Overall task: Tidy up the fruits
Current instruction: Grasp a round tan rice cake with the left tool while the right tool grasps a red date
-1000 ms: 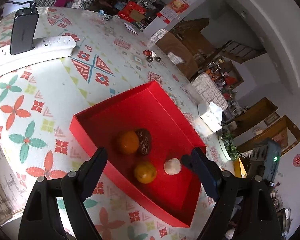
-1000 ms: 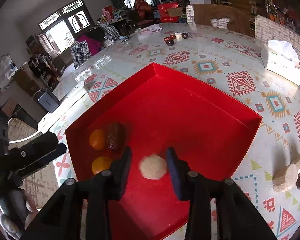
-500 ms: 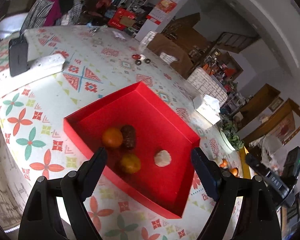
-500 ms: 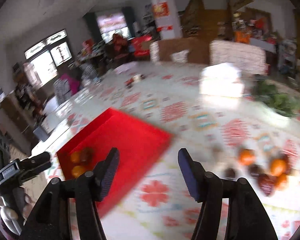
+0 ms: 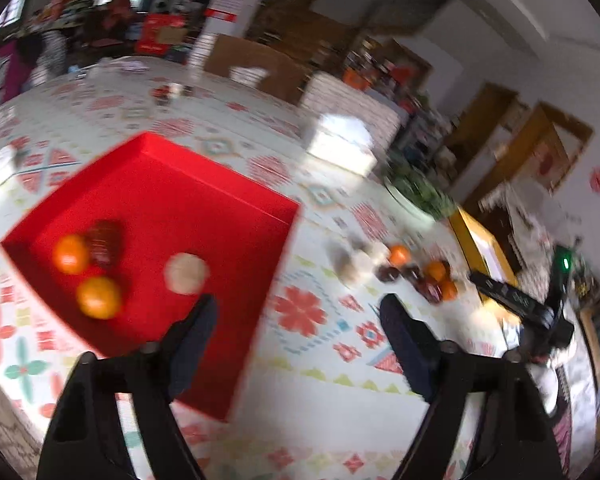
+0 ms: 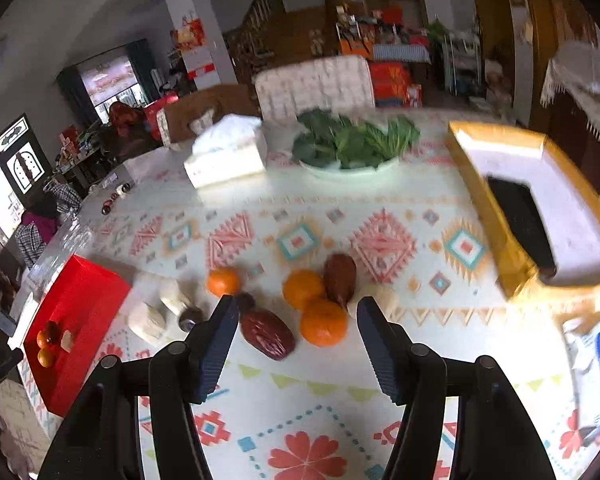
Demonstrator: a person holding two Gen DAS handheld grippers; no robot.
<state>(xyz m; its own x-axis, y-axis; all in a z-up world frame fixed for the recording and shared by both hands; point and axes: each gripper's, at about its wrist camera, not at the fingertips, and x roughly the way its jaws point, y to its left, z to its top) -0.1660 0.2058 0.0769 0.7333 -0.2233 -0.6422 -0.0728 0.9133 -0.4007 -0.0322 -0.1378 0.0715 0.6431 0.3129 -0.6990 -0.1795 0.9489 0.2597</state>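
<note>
The red tray [image 5: 204,184] holds two oranges [image 5: 98,297], a dark red fruit [image 5: 105,238] and a pale round fruit [image 5: 187,272]. My left gripper [image 5: 298,316] is open and empty above the tray's right edge. In the right wrist view the tray [image 6: 85,292] lies far left. My right gripper [image 6: 294,320] is open and empty just above a loose pile: oranges [image 6: 323,322], dark red fruits [image 6: 266,333] and pale fruits [image 6: 147,321] on the patterned tablecloth. The pile also shows in the left wrist view [image 5: 398,268].
A white tissue box [image 6: 226,152], a plate of leafy greens [image 6: 350,146] and a yellow tray [image 6: 540,200] with a black object stand behind the pile. Small items [image 6: 116,196] sit at the far table edge. Chairs stand beyond the table.
My right gripper let go of the pale fruit in the tray, opened wide and swung right to the loose fruit pile. My left gripper turned right, away from the tray's middle.
</note>
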